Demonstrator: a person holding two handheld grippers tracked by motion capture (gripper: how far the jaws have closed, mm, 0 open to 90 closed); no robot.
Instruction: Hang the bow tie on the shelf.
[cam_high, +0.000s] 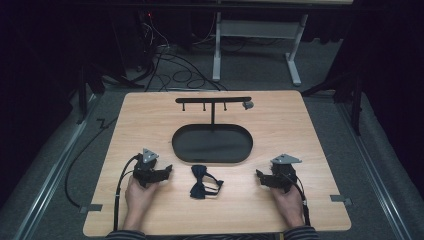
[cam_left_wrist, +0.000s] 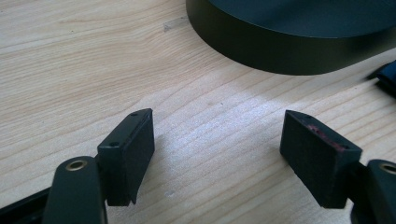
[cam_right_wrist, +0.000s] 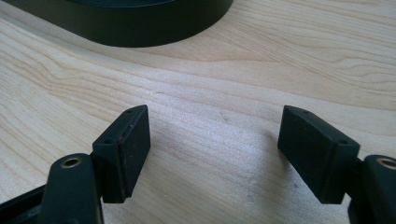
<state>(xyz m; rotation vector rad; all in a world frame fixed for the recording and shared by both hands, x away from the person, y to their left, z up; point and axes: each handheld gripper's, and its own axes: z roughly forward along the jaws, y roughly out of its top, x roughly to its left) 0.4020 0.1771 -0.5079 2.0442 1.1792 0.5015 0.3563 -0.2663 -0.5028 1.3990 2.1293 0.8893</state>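
- From above, my forearms are cut off at the bottom edge; I see just the hands and a strip of striped sleeve.
- The bow tie (cam_high: 205, 182) is small and dark from the high view; I can't make out how its strap lies.
- In the left gripper view, one blue corner of the bow tie (cam_left_wrist: 386, 77) pokes in at the right edge; the rest is cut off.
- The black tray (cam_left_wrist: 299, 44) is cropped by the top edge in the left gripper view, and again in the right gripper view (cam_right_wrist: 140, 28).
- The small grey thing (cam_high: 247, 105) at the right end of the hanger bar (cam_high: 212, 99) is too tiny for me to identify.
- Beyond the desk (cam_high: 150, 125), the room falls into darkness; I can't read the cables' ends.
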